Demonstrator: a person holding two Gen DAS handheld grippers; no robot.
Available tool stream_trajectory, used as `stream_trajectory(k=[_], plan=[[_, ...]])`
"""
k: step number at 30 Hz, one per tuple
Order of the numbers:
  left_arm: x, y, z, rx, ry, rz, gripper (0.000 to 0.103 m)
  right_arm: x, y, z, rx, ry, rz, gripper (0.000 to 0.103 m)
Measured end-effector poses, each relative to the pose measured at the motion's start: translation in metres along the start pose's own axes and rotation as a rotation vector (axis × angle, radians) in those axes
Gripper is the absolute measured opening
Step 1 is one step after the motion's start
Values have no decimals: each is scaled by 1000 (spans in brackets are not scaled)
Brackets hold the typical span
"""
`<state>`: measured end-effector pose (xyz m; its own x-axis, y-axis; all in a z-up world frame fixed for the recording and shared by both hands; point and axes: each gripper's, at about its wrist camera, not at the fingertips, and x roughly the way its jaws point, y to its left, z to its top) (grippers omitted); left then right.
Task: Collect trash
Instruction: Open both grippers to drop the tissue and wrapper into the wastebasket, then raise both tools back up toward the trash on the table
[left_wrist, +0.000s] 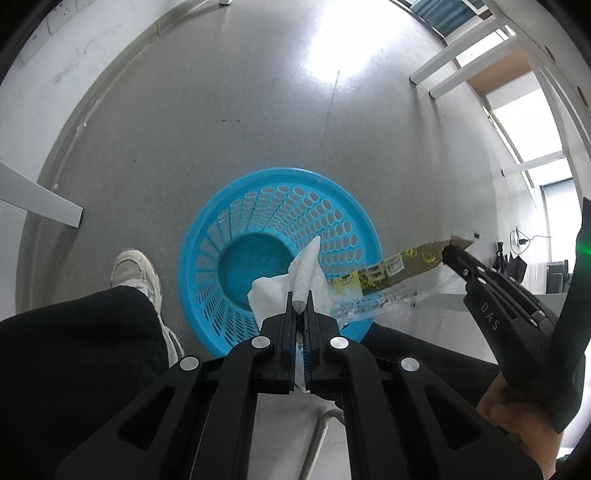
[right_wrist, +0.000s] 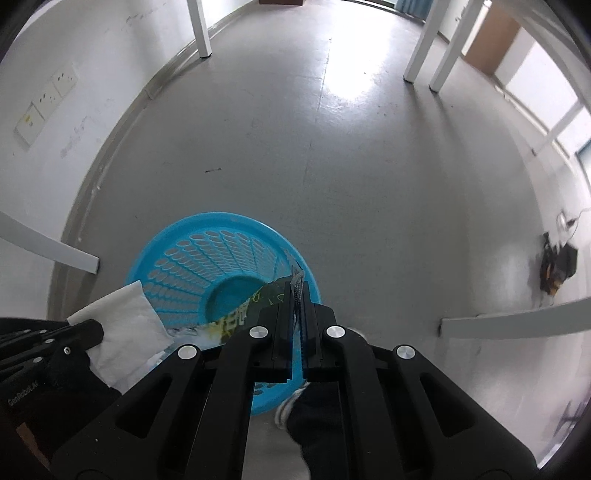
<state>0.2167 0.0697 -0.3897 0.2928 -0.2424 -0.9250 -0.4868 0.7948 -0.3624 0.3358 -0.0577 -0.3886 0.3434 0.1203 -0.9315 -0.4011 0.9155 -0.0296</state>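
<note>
Two grippers hang over a blue basket (left_wrist: 207, 236) standing on the grey floor (left_wrist: 229, 110). Above the basket's near rim, the left gripper (left_wrist: 302, 295) has its jaws closed on a white paper tissue (left_wrist: 304, 266). Just right of it, the right gripper (right_wrist: 300, 291) has its jaws clamped on the end of a brown and yellow wrapper (left_wrist: 402, 267), which stretches over the basket's right rim. Left of the basket stands a person's shoe (left_wrist: 135, 273).

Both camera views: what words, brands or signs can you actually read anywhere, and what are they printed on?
"DAS": on the right gripper, seen from the left camera.
"GenRobot.AI": on the left gripper, seen from the right camera.
Yellow characters on the snack wrapper: too blurred to read.
</note>
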Motion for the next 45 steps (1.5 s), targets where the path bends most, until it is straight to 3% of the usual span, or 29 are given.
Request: stream_trajectory(k=[1,4,8,12,22,28,33,37,41,45], plan=[[-1,1,0,-7,-4,-12,2,0,-1,0,9,3,4,7],[-2,5,2,-29,0,-89,17,3,-1,-3,11,18,27,23],[-9,3,1,-20,-21,-71,17,1,-2,-7,13,28,64,39],[-16,7,-2,-34,-30,-62,17,-6,-5,-13,32,31,84,45],[-58,5,-17,18,-115,-41,17,-56,-7,-37,59,-12,164,53],[-99,-21,-48,205,-217,36,18,-98,-6,-58,33,-56,175,55],[-138,-29,-64,265,-291,73,25,-142,-10,-77,12,-141,176,60],[-175,-36,-77,295,-343,62,36,-174,-8,-91,-31,-191,174,65],[-203,-41,-93,329,-384,73,45,-211,-15,-103,-29,-239,221,68],[-235,-40,-104,343,-438,35,53,-257,-21,-116,-27,-322,257,73]])
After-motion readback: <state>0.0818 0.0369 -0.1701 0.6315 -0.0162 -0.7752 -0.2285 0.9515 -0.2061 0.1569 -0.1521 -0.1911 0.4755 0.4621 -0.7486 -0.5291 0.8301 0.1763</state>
